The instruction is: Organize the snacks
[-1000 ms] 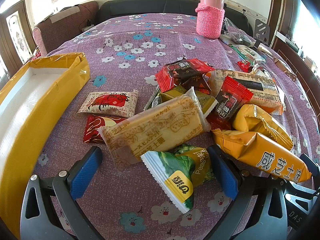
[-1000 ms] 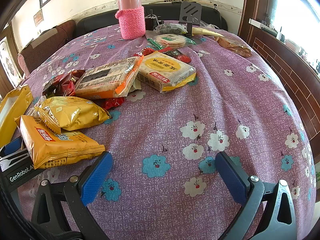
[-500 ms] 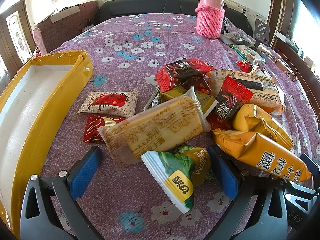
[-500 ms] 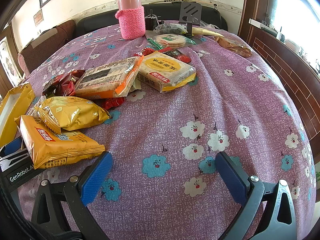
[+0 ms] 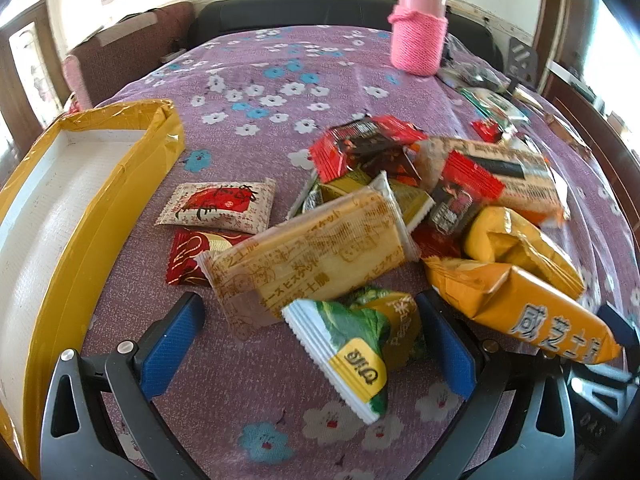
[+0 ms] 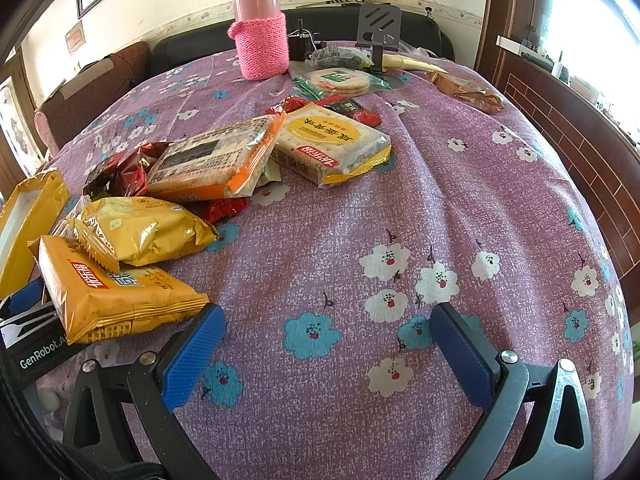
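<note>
- Snacks lie heaped on the counter, which wears a purple flowered cloth; take the tan biscuit pack as your landmark, since it tops the near side of the heap.
- Far left of the biscuit pack stands the yellow box, stiff foil-faced card with a white inside, nothing in it that you can see.
- Just left of the biscuit pack lie a flat cream sachet and a red foil sachet, thin and light; pinch each across its flat middle.
- The biscuit pack itself is a firm slab in slick clear film. I judge its contents brittle, so grip across the short width, gently.
- In front of the biscuit pack, the green pea packet sits between the spread fingers of your left hand-held gripper, not pinched. It looks puffy and crinkly; take it at the crimped end.
- Right of the biscuit pack, the orange cracker bag is glossy and pillowy, likely to slip.
- Further right, your right hand-held gripper is spread wide over bare cloth, holding nothing.
- Behind the biscuit pack stands a pink flask in a knitted sleeve.
</note>
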Tool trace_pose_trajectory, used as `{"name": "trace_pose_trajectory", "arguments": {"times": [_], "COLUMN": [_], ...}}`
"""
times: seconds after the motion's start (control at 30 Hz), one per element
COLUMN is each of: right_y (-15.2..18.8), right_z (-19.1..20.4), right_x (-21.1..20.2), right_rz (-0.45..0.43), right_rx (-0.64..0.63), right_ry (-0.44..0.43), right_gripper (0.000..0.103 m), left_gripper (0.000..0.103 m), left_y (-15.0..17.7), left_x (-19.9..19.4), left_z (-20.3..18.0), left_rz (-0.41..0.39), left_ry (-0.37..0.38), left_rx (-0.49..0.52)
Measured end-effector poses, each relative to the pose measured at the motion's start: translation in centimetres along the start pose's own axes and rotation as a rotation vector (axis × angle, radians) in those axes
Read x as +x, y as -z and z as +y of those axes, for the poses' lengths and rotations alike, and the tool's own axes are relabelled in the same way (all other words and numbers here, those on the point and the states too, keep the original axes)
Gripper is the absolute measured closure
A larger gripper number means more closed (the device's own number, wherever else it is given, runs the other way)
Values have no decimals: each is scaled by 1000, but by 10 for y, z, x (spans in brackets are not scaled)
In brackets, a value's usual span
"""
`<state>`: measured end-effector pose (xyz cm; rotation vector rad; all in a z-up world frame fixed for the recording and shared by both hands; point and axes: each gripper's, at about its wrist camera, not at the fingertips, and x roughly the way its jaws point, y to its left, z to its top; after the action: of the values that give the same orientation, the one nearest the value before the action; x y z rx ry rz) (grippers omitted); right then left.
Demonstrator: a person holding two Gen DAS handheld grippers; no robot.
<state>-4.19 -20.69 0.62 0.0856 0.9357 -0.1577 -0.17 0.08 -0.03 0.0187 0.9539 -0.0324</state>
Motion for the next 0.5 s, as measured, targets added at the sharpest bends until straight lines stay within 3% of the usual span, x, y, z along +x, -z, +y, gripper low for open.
{"name": "trace_pose_trajectory", "arguments": {"times": [0.2,0.5], "right_y": [0,1], "right_z": [0,0], "right_x": [0,-1], "right_rz": [0,0], "right_rx": [0,0], "right_ry": [0,0], "right_gripper": [0,0], "left_gripper": [0,0], "left_y": [4,6], "left_x": [-6,-7], "left_z": [5,2], "left_rz": [43,39], "left_ry": [77,68], "left_rx": [114,112]}}
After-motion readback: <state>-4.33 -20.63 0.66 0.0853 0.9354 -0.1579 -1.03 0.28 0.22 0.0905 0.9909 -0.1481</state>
